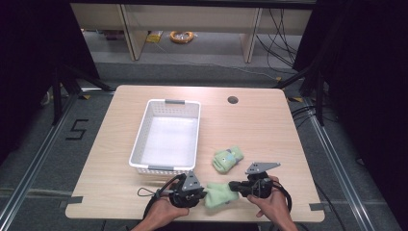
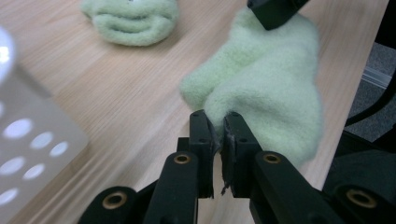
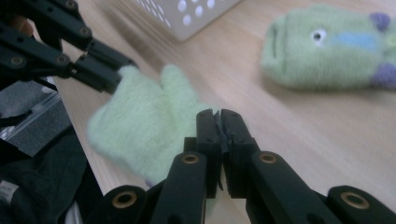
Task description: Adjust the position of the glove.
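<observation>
A pale green fuzzy mitten (image 1: 220,193) hangs between my two grippers near the table's front edge. My left gripper (image 1: 204,195) is shut on its left edge; in the left gripper view the jaws (image 2: 217,123) pinch the fleece (image 2: 266,84). My right gripper (image 1: 233,185) is shut on the opposite edge, its jaws (image 3: 218,116) pressed together on the mitten (image 3: 144,121). A second green mitten (image 1: 227,159) with an eye and blue and purple patches lies flat on the table just behind, also seen as a mitten (image 3: 327,46) from the right.
A white perforated basket (image 1: 139,139) stands on the wooden table (image 1: 260,130) behind my left gripper, with nothing in it. A round cable hole (image 1: 233,100) sits at the back. The table's front edge runs right under both hands.
</observation>
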A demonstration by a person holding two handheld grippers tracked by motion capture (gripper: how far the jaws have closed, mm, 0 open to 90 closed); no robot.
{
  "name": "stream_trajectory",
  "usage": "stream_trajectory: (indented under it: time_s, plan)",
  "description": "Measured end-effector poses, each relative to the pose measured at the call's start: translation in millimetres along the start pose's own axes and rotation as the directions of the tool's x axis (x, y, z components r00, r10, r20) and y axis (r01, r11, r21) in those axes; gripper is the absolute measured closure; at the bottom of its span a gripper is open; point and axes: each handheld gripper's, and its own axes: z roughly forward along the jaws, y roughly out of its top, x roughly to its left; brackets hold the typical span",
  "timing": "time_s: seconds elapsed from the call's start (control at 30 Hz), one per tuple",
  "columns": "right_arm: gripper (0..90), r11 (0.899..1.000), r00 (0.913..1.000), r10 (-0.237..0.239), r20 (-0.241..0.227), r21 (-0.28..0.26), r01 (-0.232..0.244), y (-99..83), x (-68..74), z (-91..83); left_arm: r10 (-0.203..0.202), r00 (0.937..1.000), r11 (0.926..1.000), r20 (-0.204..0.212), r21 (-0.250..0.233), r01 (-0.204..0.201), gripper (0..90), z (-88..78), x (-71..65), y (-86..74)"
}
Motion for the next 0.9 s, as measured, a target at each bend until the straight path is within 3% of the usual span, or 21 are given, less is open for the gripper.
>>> stream_trajectory:
  time_s: [0.03,0.07,0.17,0.27,0.3,0.33,0.4,0.5,0.6,0.67,0.73,0.77,0.8,0.9]
  plan:
    - [87.3,1.000,0.9996,0.028,0.002,0.011,-0.028,-3.2,1.8,-0.3,-0.010,0.9999,0.9999,-0.002,0.001,0.010,82.7,2.2,-0.6,0.3]
    - [87.3,1.000,1.0000,0.004,0.009,0.006,-0.004,-8.3,-3.1,1.0,0.007,1.0000,0.9999,0.003,0.013,-0.007,82.8,6.5,-0.5,1.7]
    - [87.3,1.000,0.9996,0.019,0.020,0.023,-0.020,-11.7,-3.6,1.3,0.014,0.9999,0.9998,0.006,0.016,-0.014,82.6,10.6,-0.7,2.0]
    - [87.3,1.000,0.9994,0.016,0.031,0.025,-0.017,-14.4,-3.4,2.7,-0.011,0.9999,0.9998,-0.005,0.018,0.011,82.6,15.6,-0.4,0.5]
    - [87.2,1.000,0.9993,0.006,0.038,0.019,-0.007,-15.0,-3.7,3.7,0.001,1.0000,0.9998,0.001,0.021,-0.001,82.5,16.1,1.5,0.1]
    - [87.2,1.000,0.9991,0.005,0.043,0.030,-0.006,-15.2,-3.2,5.0,-0.026,0.9996,0.9996,0.007,0.011,0.026,82.3,16.8,2.2,-1.2]
    - [87.1,0.999,0.9989,0.003,0.046,0.033,-0.004,-15.3,-3.1,5.3,-0.006,0.9999,0.9997,0.015,0.023,0.005,82.3,15.3,4.2,-1.0]
    - [86.3,0.999,0.9988,0.018,0.045,0.042,-0.020,-16.7,-2.4,6.7,-0.022,0.9995,0.9995,0.023,0.024,0.021,81.4,16.3,2.8,-3.2]
    - [85.2,0.999,0.9987,0.013,0.050,0.042,-0.015,-16.9,-2.7,6.5,-0.011,0.9997,0.9995,0.024,0.031,0.010,80.6,15.4,4.7,-3.0]
    - [83.9,0.999,0.9982,0.008,0.060,0.036,-0.010,-17.7,-2.5,7.0,-0.009,0.9995,0.9995,0.030,0.032,0.008,78.5,14.9,6.0,-3.5]
    - [78.9,1.000,0.9972,0.021,0.071,0.015,-0.022,-18.9,-2.0,8.3,-0.042,0.9986,0.9987,0.032,0.031,0.041,74.1,13.7,6.0,-5.2]
    - [78.9,1.000,0.9972,0.021,0.071,0.015,-0.022,-18.9,-2.0,8.3,-0.027,0.9991,0.9992,0.032,0.031,0.026,74.1,12.0,7.1,-5.4]
    - [76.5,1.000,0.9969,0.024,0.075,0.016,-0.025,-19.1,-1.4,7.2,-0.050,0.9986,0.9983,0.016,0.029,0.049,68.2,8.3,8.1,-6.5]
    - [74.3,0.999,0.9962,0.010,0.086,0.039,-0.014,-18.0,-0.8,3.1,-0.046,0.9986,0.9987,0.027,0.024,0.046,65.5,2.1,7.3,-6.3]
